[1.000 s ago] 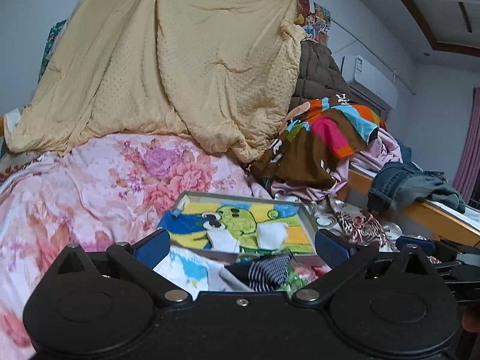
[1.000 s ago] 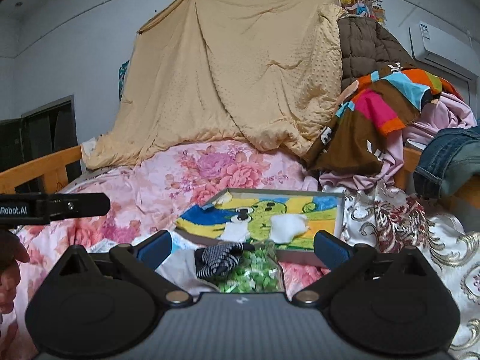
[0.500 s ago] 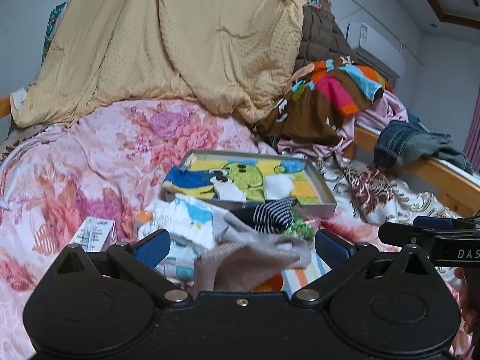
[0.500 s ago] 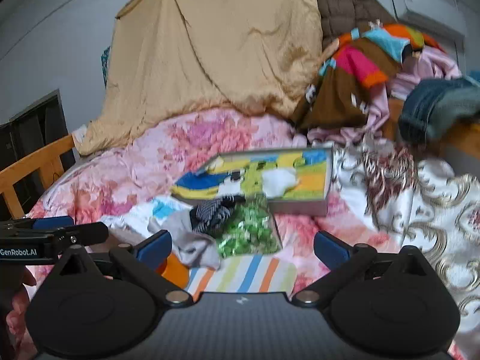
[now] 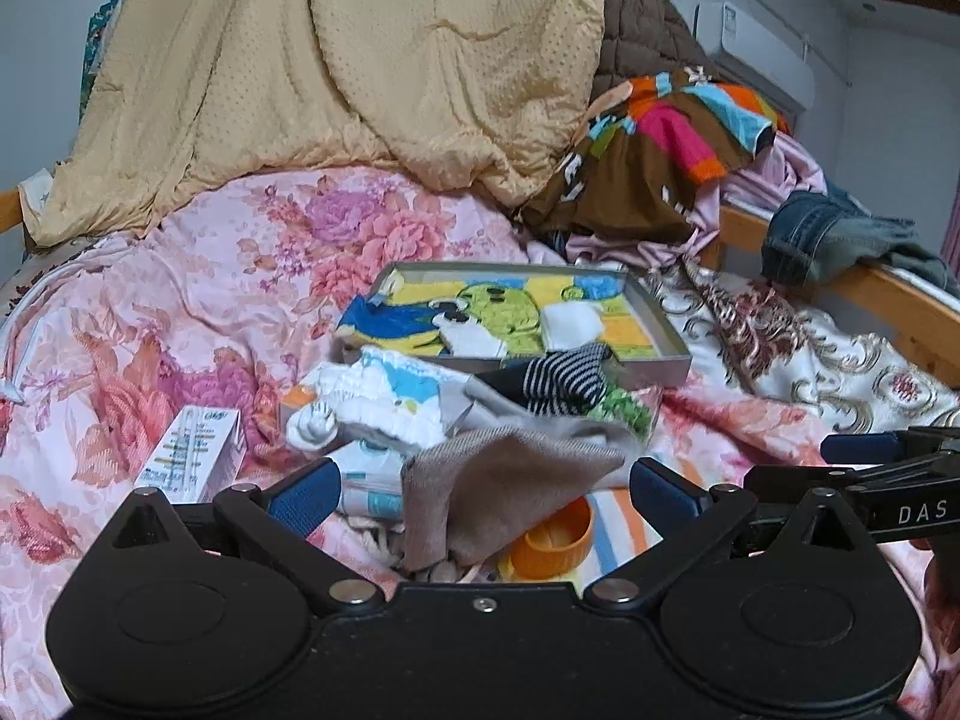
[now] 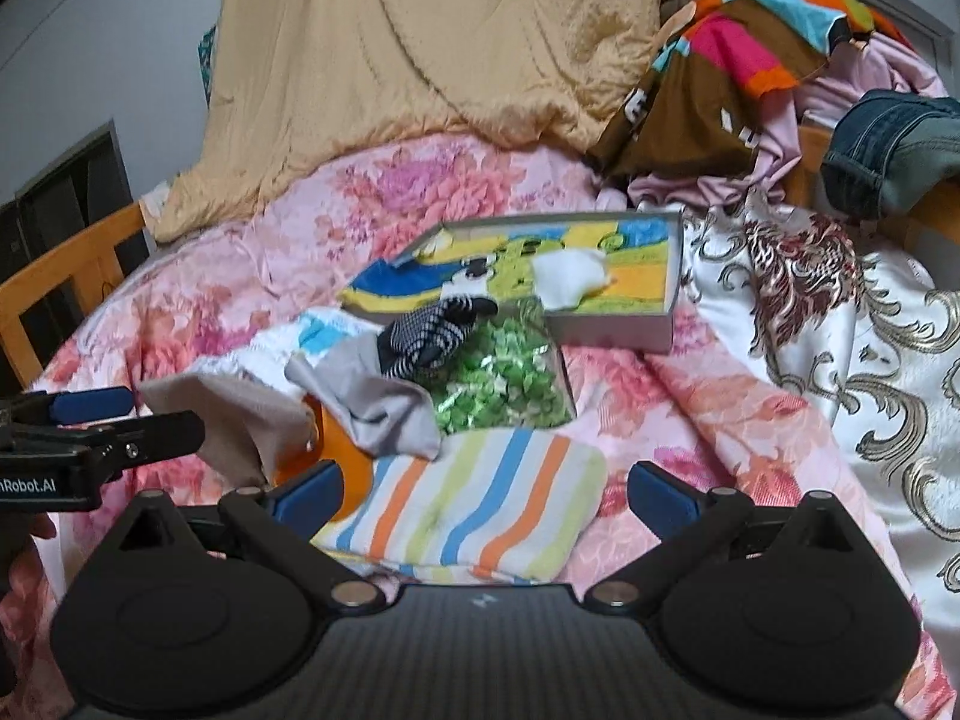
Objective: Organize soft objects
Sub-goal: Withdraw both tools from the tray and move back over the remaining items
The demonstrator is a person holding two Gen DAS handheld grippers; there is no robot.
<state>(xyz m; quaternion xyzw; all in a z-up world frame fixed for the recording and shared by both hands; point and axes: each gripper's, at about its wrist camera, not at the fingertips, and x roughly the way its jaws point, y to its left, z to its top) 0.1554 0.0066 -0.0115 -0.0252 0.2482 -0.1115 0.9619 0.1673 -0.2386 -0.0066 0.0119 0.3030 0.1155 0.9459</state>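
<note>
Left gripper [image 5: 480,489] spread wide over a beige sock [image 5: 498,492] — nothing pinched. Right gripper [image 6: 483,495] likewise spread, above a striped towel [image 6: 474,501] on the floral quilt [image 6: 198,300], near the grey tray [image 6: 606,333].

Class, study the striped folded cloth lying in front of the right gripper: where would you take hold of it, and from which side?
Grip the near edge of the striped cloth, coming in low from the front with the right gripper. It lies flat and folded, that edge is bare and faces the open jaws, while a grey cloth overlaps its far edge.
</note>
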